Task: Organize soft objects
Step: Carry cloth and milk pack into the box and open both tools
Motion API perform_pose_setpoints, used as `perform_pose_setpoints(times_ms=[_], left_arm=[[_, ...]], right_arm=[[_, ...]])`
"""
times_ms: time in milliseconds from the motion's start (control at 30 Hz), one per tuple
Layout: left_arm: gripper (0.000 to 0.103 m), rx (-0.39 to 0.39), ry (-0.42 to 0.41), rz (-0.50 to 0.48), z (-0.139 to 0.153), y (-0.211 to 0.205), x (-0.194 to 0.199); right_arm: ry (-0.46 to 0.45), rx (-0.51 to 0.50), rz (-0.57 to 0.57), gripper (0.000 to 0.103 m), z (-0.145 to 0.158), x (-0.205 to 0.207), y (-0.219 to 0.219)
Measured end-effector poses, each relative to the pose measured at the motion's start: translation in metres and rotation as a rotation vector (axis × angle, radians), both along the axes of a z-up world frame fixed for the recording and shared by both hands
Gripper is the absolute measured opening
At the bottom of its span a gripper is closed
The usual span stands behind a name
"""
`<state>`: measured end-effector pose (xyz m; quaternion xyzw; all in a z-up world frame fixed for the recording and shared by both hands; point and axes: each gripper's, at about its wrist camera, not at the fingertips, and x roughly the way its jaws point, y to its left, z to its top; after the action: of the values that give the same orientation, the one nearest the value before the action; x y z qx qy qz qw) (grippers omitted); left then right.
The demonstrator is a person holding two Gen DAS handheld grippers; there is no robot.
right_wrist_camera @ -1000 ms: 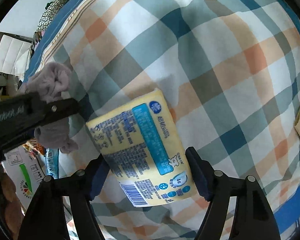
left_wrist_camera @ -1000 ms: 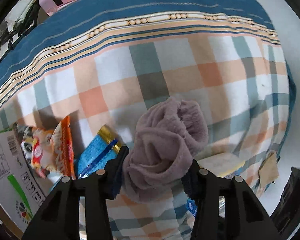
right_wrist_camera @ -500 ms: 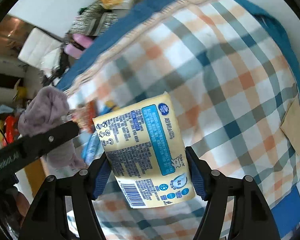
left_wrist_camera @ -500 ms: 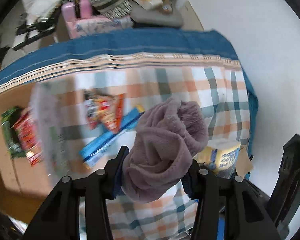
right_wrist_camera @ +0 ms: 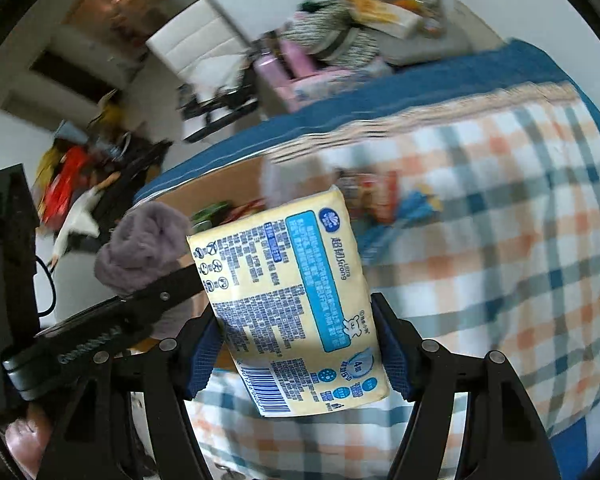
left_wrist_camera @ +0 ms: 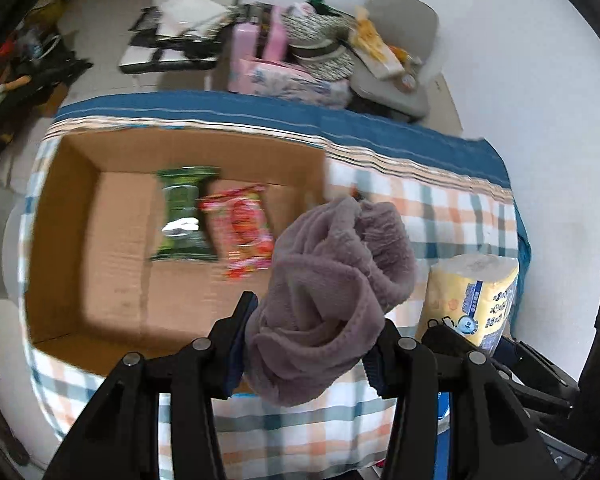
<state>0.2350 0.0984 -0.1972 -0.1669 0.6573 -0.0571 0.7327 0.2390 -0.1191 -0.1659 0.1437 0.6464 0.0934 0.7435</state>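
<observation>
My left gripper (left_wrist_camera: pixel 308 344) is shut on a mauve fuzzy cloth (left_wrist_camera: pixel 332 280) and holds it in the air at the right end of an open cardboard box (left_wrist_camera: pixel 112 312). The cloth also shows in the right wrist view (right_wrist_camera: pixel 140 248). My right gripper (right_wrist_camera: pixel 296 344) is shut on a yellow tissue pack (right_wrist_camera: pixel 284 300) with blue print, held above the checked bedspread (right_wrist_camera: pixel 500 240). The pack also shows in the left wrist view (left_wrist_camera: pixel 468 296), right of the cloth. The box holds a green snack pack (left_wrist_camera: pixel 182 216) and a red snack pack (left_wrist_camera: pixel 244 232).
The box lies on a bed with a checked spread and blue border (left_wrist_camera: pixel 380 128). Snack packs (right_wrist_camera: pixel 384 200) lie on the spread right of the box. Beyond the bed stand pink boxes (left_wrist_camera: pixel 260 52), a striped hat (left_wrist_camera: pixel 320 48), a grey chair (left_wrist_camera: pixel 400 40) and floor clutter (left_wrist_camera: pixel 20 80).
Both grippers have risen and swung left, from low over the bedspread to high beside the box. The cloth and the tissue pack stay gripped.
</observation>
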Motion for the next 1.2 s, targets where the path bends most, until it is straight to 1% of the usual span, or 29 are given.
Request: perform_pose_setpoints(times_ms=[100,167,300,400,533,700,833,1000,1067,1200], left_arm=[[0.045,0.017,-0.001,0.035,0.001,0.029,-0.004],[0.045,0.039,-0.004,0.06,0.0,0.053,-0.003],[0.045,0.076,0.008,0.081,-0.011,0.086,0.004],[0.045,0.093,0.042,0.091,-0.033,0.109,0.017],[0.045,0.097,0.096,0.094,-0.066,0.127,0.037],[0.045,0.108,0.168,0.092,-0.112,0.14,0.065],[0.045,0.111,0.21,0.077,-0.139,0.142,0.08],[0.045,0.098,0.248,0.066,-0.159,0.138,0.091],[0.047,0.087,0.262,0.067,-0.166,0.138,0.092],[0.047,0.084,0.279,0.081,-0.171,0.141,0.09]], right_arm=[[-0.004,0.01,0.054,0.071,0.004,0.0,0.044],[-0.002,0.009,0.075,0.071,0.003,0.001,0.065],[0.017,0.0,0.099,0.071,-0.008,0.001,0.099],[0.042,-0.014,0.104,0.071,-0.022,0.0,0.115],[0.081,-0.048,0.097,0.071,-0.051,0.003,0.125],[0.129,-0.094,0.084,0.071,-0.089,0.009,0.137],[0.158,-0.126,0.075,0.071,-0.113,0.014,0.143],[0.19,-0.134,0.066,0.071,-0.132,0.015,0.148],[0.2,-0.135,0.066,0.071,-0.139,0.015,0.149],[0.227,-0.123,0.058,0.071,-0.15,0.014,0.149]])
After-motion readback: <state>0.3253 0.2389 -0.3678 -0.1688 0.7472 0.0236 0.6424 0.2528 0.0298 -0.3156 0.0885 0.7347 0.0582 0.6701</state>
